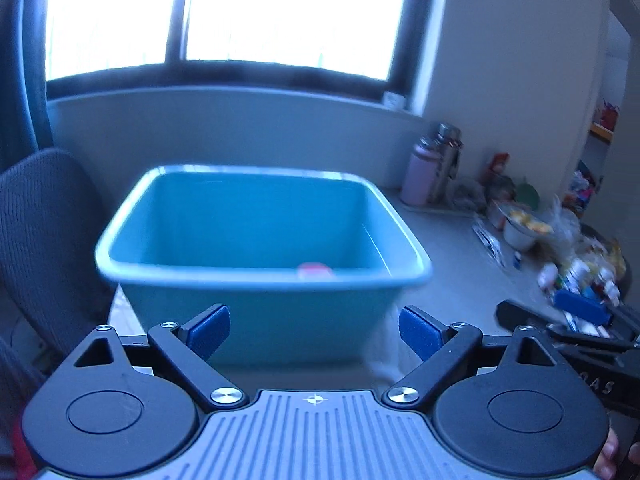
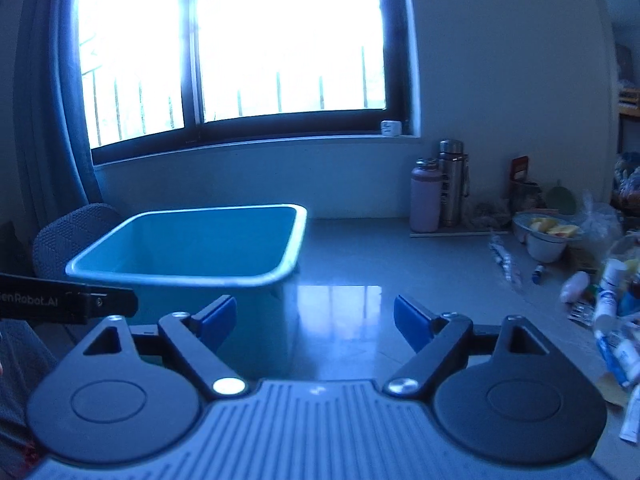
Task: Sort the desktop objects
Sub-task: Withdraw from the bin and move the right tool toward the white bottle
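Desktop objects lie jumbled along the right side of the grey table (image 2: 360,248): the heap of small tubes and bottles (image 2: 612,312) sits at the near right, with a white bowl of yellow fruit pieces (image 2: 546,240) farther back and a blue-capped marker (image 2: 538,269) lying just in front of that bowl. Largest on the table is the teal plastic tub (image 1: 256,240), standing at the left directly ahead of the left gripper (image 1: 314,330), whose blue-padded jaws are spread wide with nothing between them. A small pink item (image 1: 314,270) lies inside the tub against its near wall, mostly hidden by the rim and too blurred to name. The right gripper (image 2: 314,320) hovers above bare tabletop just right of the tub, its jaws likewise spread wide and holding nothing. At the far right, against the wall, a pink bottle (image 2: 426,196) stands touching a taller steel flask (image 2: 452,184). A grey mesh chair (image 1: 44,240) stands left of the tub, beyond the table's edge, under the bright window (image 2: 240,40).
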Demonstrator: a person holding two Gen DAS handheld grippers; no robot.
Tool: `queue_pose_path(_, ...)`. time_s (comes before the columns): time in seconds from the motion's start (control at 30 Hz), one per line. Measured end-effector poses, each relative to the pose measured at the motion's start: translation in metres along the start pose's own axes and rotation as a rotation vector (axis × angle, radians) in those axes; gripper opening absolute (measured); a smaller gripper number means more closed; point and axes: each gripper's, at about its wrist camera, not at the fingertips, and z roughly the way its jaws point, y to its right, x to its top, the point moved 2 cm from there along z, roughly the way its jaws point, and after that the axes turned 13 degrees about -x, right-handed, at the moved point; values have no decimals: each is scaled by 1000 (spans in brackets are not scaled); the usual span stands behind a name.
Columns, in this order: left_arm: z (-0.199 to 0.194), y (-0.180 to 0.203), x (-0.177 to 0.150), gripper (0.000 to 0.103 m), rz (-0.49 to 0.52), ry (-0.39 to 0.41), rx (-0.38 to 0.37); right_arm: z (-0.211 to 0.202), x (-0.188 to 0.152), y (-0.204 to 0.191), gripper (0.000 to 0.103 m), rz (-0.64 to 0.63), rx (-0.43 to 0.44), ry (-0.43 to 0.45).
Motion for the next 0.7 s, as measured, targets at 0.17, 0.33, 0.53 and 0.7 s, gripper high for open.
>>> queue_pose_path(0.17,-12,10,-59,93,-36,-31,-17,-22,-47,33,88,-27,-55,-3)
queue_pose_path(0.33,-10,9,-105,93,-74,-82,-24,-24,-89,57,88,-30,-110,-97)
queue_pose_path(0.53,6,14,-142,93,-46,-143,-10,-21,-118,67,88,-15,-139,-144)
queue_pose_path(0.7,11,6,-163,93,-53,-146,4,-17,-135,64,88,-25,-132,-157)
